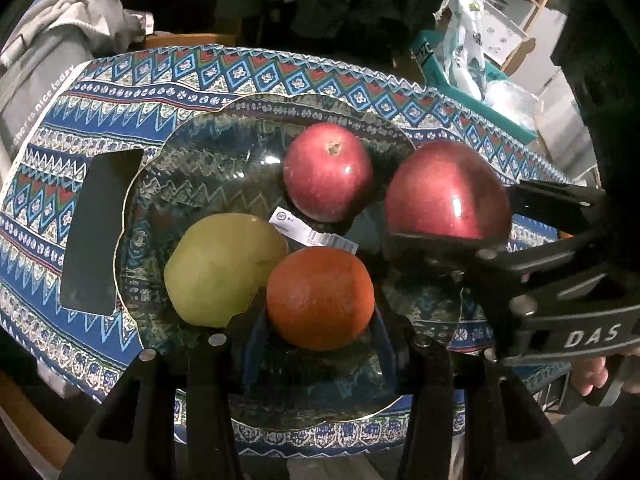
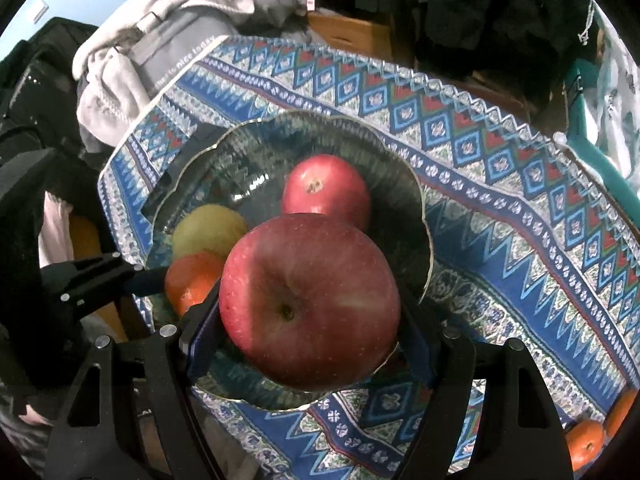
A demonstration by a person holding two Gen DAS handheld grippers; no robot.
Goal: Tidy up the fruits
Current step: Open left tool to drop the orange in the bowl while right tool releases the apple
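My left gripper [image 1: 320,334] is shut on an orange [image 1: 320,298], held low over the near part of a glass bowl [image 1: 132,184] with a gold rim. A yellow-green fruit [image 1: 224,268] and a small red apple [image 1: 328,172] lie in the bowl. My right gripper [image 2: 310,336] is shut on a large red apple [image 2: 310,300], which hangs over the bowl's right side. From the right wrist view, the orange [image 2: 192,280] shows at the left with the left gripper's fingers [image 2: 146,282] on it. The bowl floor under both held fruits is hidden.
The bowl stands on a blue patterned cloth [image 1: 280,72]. A black phone [image 1: 100,232] lies left of the bowl, and a white barcode label [image 1: 312,230] is inside it. Two more oranges [image 2: 586,444] sit at the cloth's near right corner. Grey clothing [image 2: 132,52] is piled at the back left.
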